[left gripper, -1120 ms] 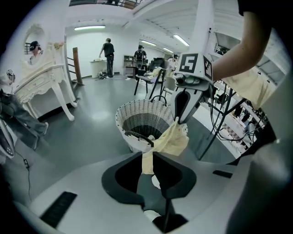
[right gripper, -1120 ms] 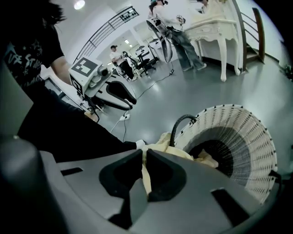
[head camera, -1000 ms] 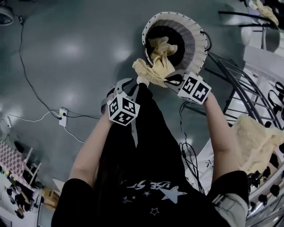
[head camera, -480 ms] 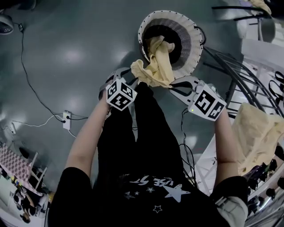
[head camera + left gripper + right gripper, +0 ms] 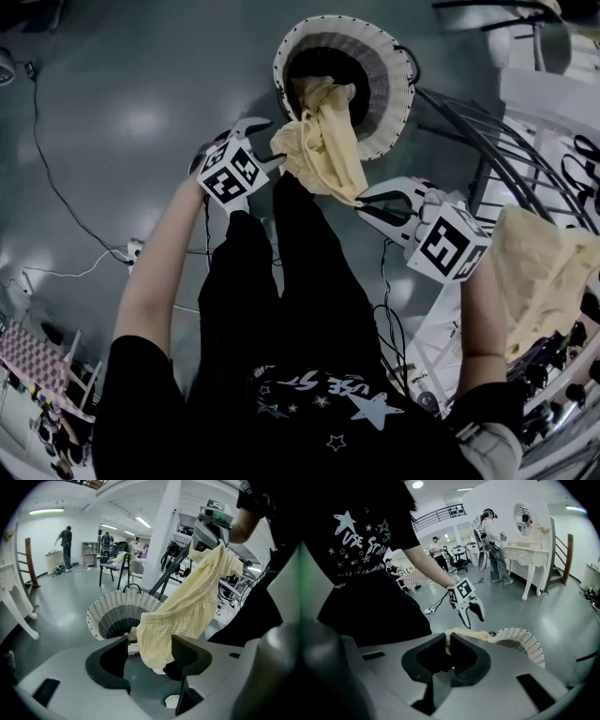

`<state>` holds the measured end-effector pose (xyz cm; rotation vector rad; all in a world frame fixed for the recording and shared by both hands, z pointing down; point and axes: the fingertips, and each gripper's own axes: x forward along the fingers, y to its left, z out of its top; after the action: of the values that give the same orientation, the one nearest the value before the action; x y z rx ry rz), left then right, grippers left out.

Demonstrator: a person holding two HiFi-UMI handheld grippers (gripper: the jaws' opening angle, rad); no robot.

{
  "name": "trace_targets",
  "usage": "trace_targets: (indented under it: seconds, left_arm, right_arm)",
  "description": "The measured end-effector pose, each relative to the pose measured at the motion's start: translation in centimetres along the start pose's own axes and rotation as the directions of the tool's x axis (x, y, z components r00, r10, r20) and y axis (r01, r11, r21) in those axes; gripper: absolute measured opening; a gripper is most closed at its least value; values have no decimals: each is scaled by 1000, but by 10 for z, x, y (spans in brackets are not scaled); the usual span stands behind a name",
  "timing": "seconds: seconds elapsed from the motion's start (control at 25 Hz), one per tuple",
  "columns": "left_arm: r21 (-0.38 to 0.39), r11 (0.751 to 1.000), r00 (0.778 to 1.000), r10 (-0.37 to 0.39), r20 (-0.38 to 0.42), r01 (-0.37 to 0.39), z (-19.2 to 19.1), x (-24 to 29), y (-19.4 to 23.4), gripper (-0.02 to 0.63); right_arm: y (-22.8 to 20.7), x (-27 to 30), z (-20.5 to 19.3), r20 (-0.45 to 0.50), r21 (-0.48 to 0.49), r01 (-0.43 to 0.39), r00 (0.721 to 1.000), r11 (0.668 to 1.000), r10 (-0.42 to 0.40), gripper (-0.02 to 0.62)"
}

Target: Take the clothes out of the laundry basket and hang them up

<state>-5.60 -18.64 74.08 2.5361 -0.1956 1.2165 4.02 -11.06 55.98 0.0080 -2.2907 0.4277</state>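
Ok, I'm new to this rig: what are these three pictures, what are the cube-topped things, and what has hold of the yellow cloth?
There is no robot here. A person holds a two-jaw gripper in each hand, and the marker cubes are part of those. One picture looks down from the person's head. The other two each look along one gripper's jaws. A woven laundry basket stands on the grey floor. The right gripper is shut on a yellow garment, which hangs down from it near the basket. The left gripper has just been opening its jaws. The garment's lower end sits between them, not clamped.
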Motion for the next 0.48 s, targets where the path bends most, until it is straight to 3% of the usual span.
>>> trace_targets:
  seconds: [0.12, 0.24, 0.48]
  left_arm:
    - [110, 991, 996, -77, -40, 81, 15, 8, 10, 295]
    - [183, 964, 977, -175, -119, 195, 24, 23, 12, 295]
    - [198, 889, 896, -356, -264, 412, 22, 50, -14, 292]
  right_arm:
    - [5, -2, -1, 7, 3, -9, 1000, 1000, 9, 37]
    - [7, -3, -7, -3, 7, -24, 1000, 1000, 24, 37]
    - [7, -3, -11, 21, 15, -49, 999, 999, 49, 37]
